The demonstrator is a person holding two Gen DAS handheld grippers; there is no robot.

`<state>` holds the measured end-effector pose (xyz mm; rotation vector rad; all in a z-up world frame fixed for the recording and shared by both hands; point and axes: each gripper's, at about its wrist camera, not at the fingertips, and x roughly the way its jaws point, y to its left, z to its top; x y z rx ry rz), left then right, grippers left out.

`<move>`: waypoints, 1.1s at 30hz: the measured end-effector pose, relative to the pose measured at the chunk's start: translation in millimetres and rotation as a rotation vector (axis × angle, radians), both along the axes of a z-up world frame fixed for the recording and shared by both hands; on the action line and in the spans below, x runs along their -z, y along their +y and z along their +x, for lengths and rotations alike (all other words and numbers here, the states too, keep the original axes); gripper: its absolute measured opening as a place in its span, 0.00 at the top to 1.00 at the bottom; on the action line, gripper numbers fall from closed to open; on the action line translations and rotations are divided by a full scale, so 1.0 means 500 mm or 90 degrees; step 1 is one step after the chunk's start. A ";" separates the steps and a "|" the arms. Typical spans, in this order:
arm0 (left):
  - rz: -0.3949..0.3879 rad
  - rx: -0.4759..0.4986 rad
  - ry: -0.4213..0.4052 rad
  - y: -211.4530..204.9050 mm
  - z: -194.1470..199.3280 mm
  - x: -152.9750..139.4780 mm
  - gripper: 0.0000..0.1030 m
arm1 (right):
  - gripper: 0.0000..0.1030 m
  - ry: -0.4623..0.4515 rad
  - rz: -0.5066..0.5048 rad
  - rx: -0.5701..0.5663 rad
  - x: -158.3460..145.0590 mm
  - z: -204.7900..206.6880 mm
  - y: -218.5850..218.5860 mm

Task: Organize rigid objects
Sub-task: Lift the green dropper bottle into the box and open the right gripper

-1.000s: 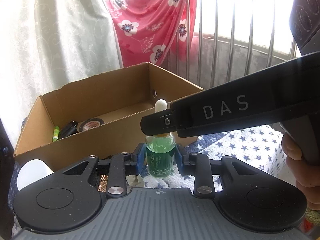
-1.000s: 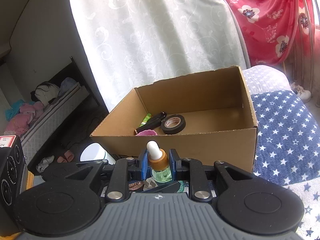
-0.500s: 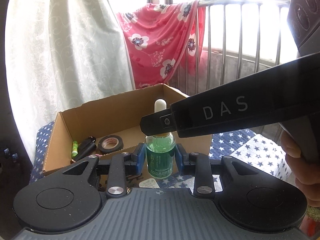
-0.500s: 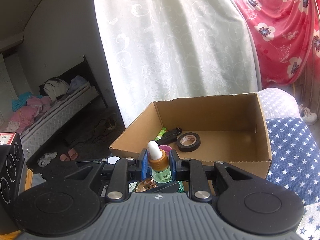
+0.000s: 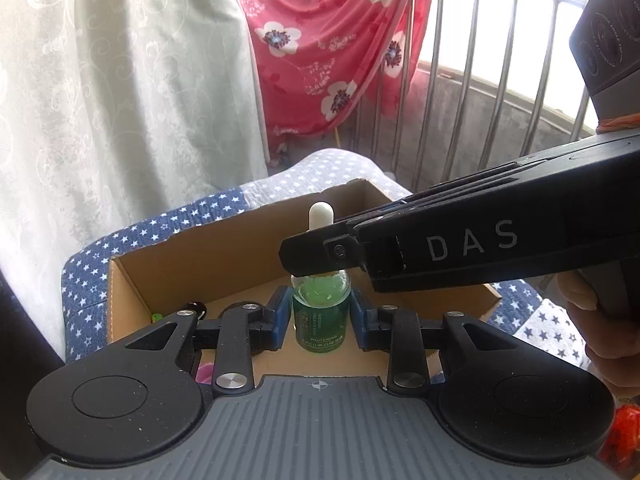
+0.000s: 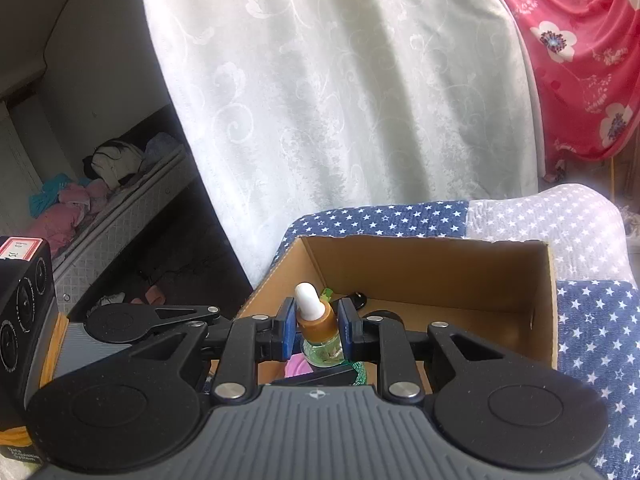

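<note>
Left gripper (image 5: pixel 320 314), seen from its own camera, we've got clamped on the green dropper bottle (image 5: pixel 320 312) low in the centre of the frame, over the open cardboard box (image 5: pixel 224 252); our right gripper (image 5: pixel 316 256) crosses in from the right. From the right wrist view, that right gripper (image 6: pixel 313 326) pinches the bottle's amber collar (image 6: pixel 316 322), box (image 6: pixel 420 272) just behind, starry blue cloth (image 6: pixel 592 320) at right.

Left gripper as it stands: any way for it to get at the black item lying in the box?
Probably not now. The left gripper is shut on the green dropper bottle, and the right gripper clamps its cap. The black item lies open in the cardboard box, but the bottle must go first.
</note>
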<state>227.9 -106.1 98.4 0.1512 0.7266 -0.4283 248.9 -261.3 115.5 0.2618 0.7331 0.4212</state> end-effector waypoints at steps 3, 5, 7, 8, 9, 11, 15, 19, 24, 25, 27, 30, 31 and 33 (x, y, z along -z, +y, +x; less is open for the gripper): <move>0.009 -0.002 0.051 -0.014 0.068 0.024 0.70 | 0.77 0.043 0.008 0.005 0.030 0.069 -0.019; 0.015 -0.004 0.088 -0.024 0.112 0.043 0.70 | 0.77 0.070 0.009 0.008 0.056 0.105 -0.029; 0.020 -0.006 0.122 -0.032 0.149 0.062 0.70 | 0.77 0.094 0.010 0.011 0.085 0.140 -0.040; 0.024 -0.008 0.141 -0.037 0.172 0.070 0.70 | 0.77 0.104 0.011 0.012 0.097 0.155 -0.045; 0.027 -0.010 0.156 -0.041 0.190 0.080 0.70 | 0.77 0.114 0.013 0.014 0.109 0.167 -0.050; 0.031 -0.013 0.182 -0.044 0.218 0.098 0.70 | 0.76 0.130 0.014 0.016 0.131 0.192 -0.059; 0.034 -0.017 0.216 -0.048 0.254 0.118 0.70 | 0.76 0.149 0.004 0.018 0.159 0.230 -0.068; 0.036 -0.017 0.224 -0.050 0.270 0.122 0.68 | 0.76 0.158 -0.019 0.020 0.187 0.259 -0.066; 0.042 -0.014 0.228 -0.053 0.274 0.125 0.68 | 0.77 0.154 -0.038 0.013 0.201 0.269 -0.056; 0.045 -0.013 0.227 -0.054 0.273 0.125 0.67 | 0.77 0.154 -0.042 0.010 0.199 0.270 -0.053; 0.047 -0.013 0.227 -0.054 0.272 0.124 0.67 | 0.77 0.151 -0.053 0.007 0.197 0.270 -0.047; 0.046 -0.016 0.225 -0.051 0.271 0.123 0.64 | 0.75 0.152 -0.059 0.007 0.193 0.272 -0.043; 0.045 -0.017 0.224 -0.049 0.269 0.121 0.62 | 0.75 0.151 -0.058 0.006 0.190 0.270 -0.043; 0.042 -0.021 0.218 -0.044 0.265 0.115 0.59 | 0.75 0.147 -0.052 0.011 0.180 0.264 -0.047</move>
